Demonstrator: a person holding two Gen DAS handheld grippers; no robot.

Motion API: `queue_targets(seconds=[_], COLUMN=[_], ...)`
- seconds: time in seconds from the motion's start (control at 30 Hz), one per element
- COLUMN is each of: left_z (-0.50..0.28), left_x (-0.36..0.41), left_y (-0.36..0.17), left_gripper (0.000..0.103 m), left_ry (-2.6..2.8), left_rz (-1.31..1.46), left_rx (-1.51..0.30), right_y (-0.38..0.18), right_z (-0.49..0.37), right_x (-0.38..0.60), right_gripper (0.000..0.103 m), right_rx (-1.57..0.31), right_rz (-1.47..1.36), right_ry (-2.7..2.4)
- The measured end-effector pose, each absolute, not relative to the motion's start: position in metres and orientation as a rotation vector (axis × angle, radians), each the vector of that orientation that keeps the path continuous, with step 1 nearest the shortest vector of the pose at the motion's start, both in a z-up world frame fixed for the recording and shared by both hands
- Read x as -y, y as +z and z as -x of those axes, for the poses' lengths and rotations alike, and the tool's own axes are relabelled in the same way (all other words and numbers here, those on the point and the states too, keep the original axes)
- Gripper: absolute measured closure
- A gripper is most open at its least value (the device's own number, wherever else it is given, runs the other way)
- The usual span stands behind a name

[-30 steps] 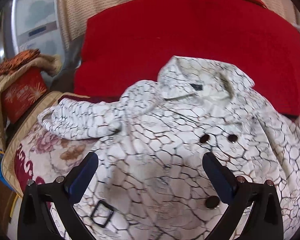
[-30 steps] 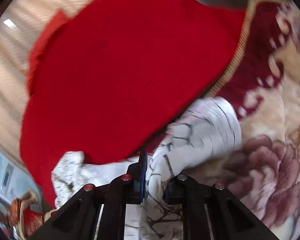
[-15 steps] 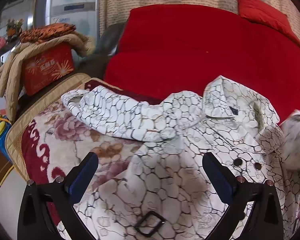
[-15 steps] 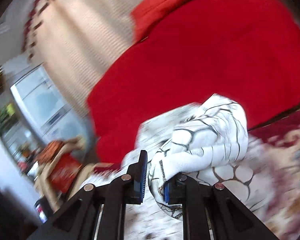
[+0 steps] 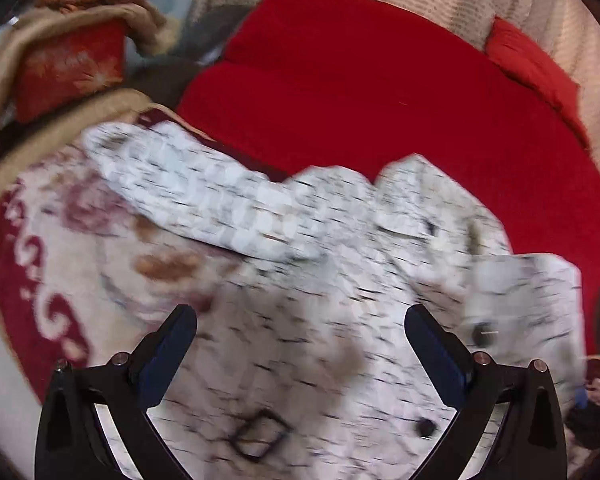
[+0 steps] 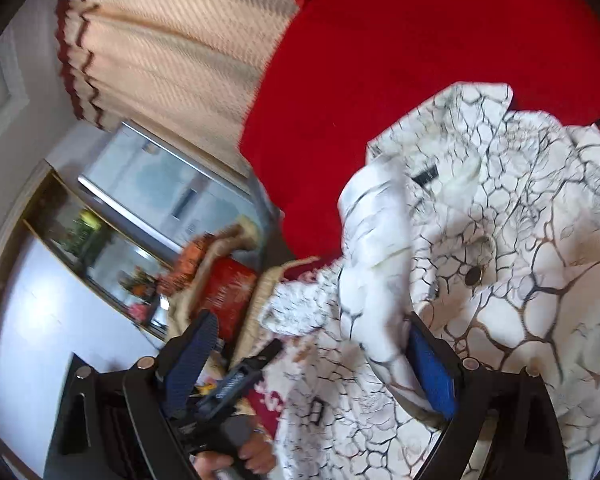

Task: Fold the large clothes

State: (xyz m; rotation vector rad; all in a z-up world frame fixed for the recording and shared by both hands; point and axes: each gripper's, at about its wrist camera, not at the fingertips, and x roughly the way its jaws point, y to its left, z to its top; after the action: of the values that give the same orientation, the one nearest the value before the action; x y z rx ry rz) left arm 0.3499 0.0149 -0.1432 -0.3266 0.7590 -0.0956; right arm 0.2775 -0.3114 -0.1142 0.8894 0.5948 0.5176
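A white jacket with a dark crackle print lies front up on a floral blanket. One sleeve stretches out to the upper left. The other sleeve lies folded across the chest. My right gripper is opening, its jaws wide; this sleeve rests loose between them, against the right blue pad. My left gripper hovers open over the jacket's lower front with nothing between its fingers. It also shows in the right wrist view as the left gripper, held by a hand.
A red sofa cover rises behind the jacket. A red box draped with towels stands at the blanket's far left corner. Curtain and a grey appliance lie beyond it.
My right gripper swung the sleeve over onto the jacket's chest, then its jaws went from shut on the sleeve to wide apart. The left gripper shifted sideways, staying open.
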Motion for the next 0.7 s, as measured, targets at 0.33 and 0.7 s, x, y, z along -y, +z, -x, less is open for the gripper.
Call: queue_targets(seconds=[0.33, 0.7], left_z=[-0.353, -0.356], left_x=[0.009, 0.051], left_y=[-0.151, -0.205], left_gripper=[0.000, 0.041], left_ry=[-0.168, -0.419], left_rz=[0.293, 0.293], left_rx=[-0.817, -1.070], right_y=[-0.110, -0.153], right_z=[-0.239, -0.258], right_x=[0.368, 0.439], right_gripper=[0.010, 0.012], right_rx=[-0.588, -0.664], right_rz=[-0.819, -0.820], right_ry=[0.313, -0.092])
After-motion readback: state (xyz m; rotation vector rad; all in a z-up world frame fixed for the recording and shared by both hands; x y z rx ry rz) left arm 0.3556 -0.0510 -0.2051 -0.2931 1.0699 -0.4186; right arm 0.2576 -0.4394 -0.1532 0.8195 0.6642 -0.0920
